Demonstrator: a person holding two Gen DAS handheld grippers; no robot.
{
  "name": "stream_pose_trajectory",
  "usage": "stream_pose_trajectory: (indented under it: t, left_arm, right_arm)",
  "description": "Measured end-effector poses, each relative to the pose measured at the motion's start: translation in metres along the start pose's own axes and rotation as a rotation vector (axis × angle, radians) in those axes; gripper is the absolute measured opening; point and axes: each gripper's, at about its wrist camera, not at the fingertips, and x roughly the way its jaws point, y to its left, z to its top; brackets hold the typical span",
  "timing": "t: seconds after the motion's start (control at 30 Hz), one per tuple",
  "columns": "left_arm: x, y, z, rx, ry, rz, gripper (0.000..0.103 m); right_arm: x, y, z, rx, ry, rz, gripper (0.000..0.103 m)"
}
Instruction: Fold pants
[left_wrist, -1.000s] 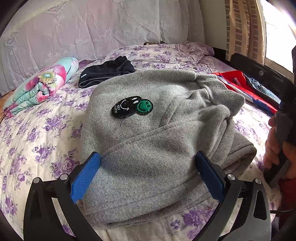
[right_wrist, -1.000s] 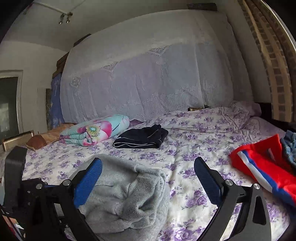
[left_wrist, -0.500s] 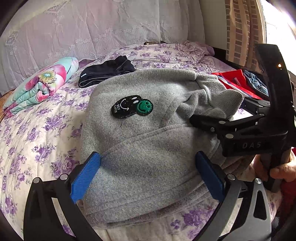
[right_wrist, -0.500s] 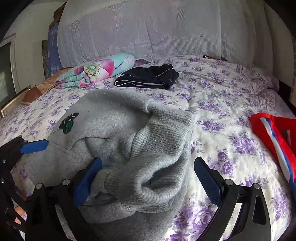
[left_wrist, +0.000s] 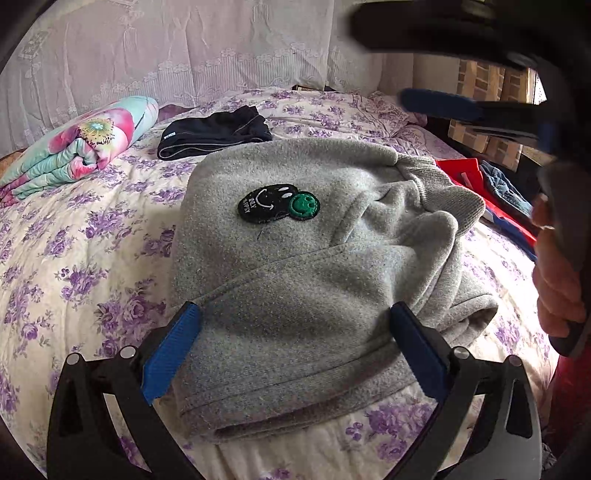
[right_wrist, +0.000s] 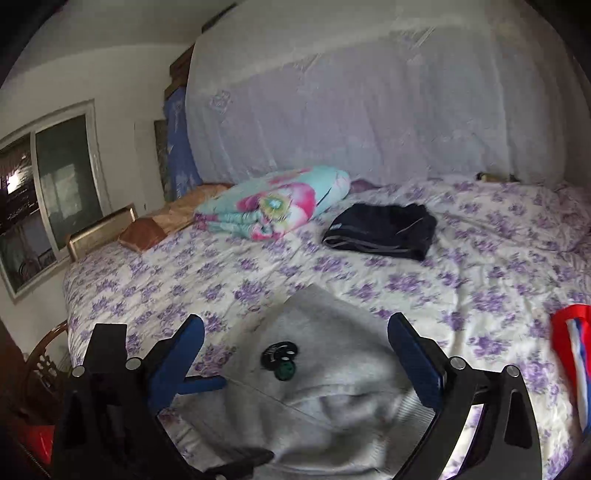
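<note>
Lifted clear now, the right tongs (right_wrist: 295, 354) gape wide, empty; left tongs (left_wrist: 295, 343) wide astride grey pants (left_wrist: 314, 258).

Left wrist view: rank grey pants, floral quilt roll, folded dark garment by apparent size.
1. grey pants, by far the largest, though nearest the camera
2. floral quilt roll
3. folded dark garment, close to the roll; both lie farther back
</note>
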Motion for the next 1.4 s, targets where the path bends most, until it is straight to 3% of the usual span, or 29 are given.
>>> stream_pose_trajectory:
  t: [0.07, 0.13, 0.2, 0.37, 0.43, 0.5, 0.57, 0.63, 0.7, 0.77, 0.87, 0.9, 0.93, 1.0, 1.03, 1.1, 1.13, 1.3, 1.33, 1.4]
  left_arm:
    - [0.001, 0.001, 0.000, -0.006, 0.001, -0.008, 0.099]
    - [0.003, 0.004, 0.001, -0.016, 0.007, -0.024, 0.099]
    - [0.006, 0.006, 0.001, -0.023, 0.021, -0.039, 0.099]
    - [0.004, 0.000, 0.001, 0.008, 0.011, -0.018, 0.099]
    - [0.004, -0.001, 0.001, 0.012, 0.012, -0.011, 0.099]
    - [0.004, 0.000, 0.001, 0.006, 0.012, -0.017, 0.099]
    - [0.005, 0.002, 0.002, 0.000, 0.014, -0.039, 0.099]
    - [0.004, 0.001, 0.002, 0.010, 0.012, -0.040, 0.099]
    - [0.005, 0.001, 0.002, 0.013, 0.014, -0.031, 0.099]
    - [0.004, 0.003, 0.002, -0.004, 0.016, -0.044, 0.099]
    - [-0.001, 0.012, 0.002, -0.045, 0.005, -0.083, 0.099]
    - [-0.005, 0.015, 0.002, -0.059, -0.005, -0.079, 0.099]
    - [-0.010, 0.018, 0.002, -0.070, -0.020, -0.061, 0.099]
    - [-0.022, 0.027, 0.007, -0.095, -0.065, 0.021, 0.099]
    - [-0.027, 0.036, 0.011, -0.117, -0.089, 0.075, 0.099]
    - [-0.030, 0.057, 0.020, -0.180, -0.100, 0.126, 0.099]
    - [-0.024, 0.068, 0.024, -0.229, -0.069, 0.112, 0.099]
    - [0.030, 0.089, 0.003, -0.449, 0.103, -0.188, 0.099]
    - [0.026, 0.086, 0.001, -0.440, 0.066, -0.178, 0.099]
    - [0.026, 0.083, 0.003, -0.421, 0.081, -0.190, 0.099]
  right_arm:
    - [0.066, -0.015, 0.003, 0.062, 0.204, -0.048, 0.100]
    - [0.099, -0.019, -0.007, 0.000, 0.240, -0.116, 0.100]
    - [0.088, -0.015, -0.012, -0.007, 0.199, -0.122, 0.100]
    - [0.027, -0.028, -0.023, 0.071, -0.063, -0.032, 0.100]
    - [0.003, -0.033, -0.026, 0.070, -0.134, -0.039, 0.100]
    - [-0.007, -0.042, -0.041, 0.079, -0.132, -0.100, 0.100]
    - [-0.001, -0.058, -0.062, 0.103, -0.074, -0.111, 0.100]
    - [-0.007, -0.057, -0.073, 0.060, -0.094, -0.115, 0.100]
    - [-0.013, -0.047, -0.075, 0.014, -0.107, -0.173, 0.100]
    - [-0.035, -0.035, -0.078, -0.020, -0.211, -0.231, 0.099]
    - [-0.078, -0.033, -0.092, -0.010, -0.396, -0.245, 0.100]
    - [-0.081, -0.038, -0.098, 0.008, -0.389, -0.259, 0.100]
    - [-0.073, -0.045, -0.102, 0.032, -0.326, -0.275, 0.100]
    - [-0.033, -0.073, -0.101, 0.155, -0.035, -0.299, 0.100]
    - [-0.016, -0.089, -0.105, 0.236, 0.062, -0.231, 0.100]
    - [-0.008, -0.117, -0.111, 0.380, 0.088, -0.057, 0.100]
    - [-0.007, -0.123, -0.111, 0.407, 0.086, -0.023, 0.100]
    - [-0.008, -0.116, -0.112, 0.376, 0.076, -0.050, 0.100]
    - [-0.007, -0.120, -0.113, 0.399, 0.078, -0.026, 0.100]
    - [-0.010, -0.125, -0.115, 0.423, 0.069, 0.001, 0.100]
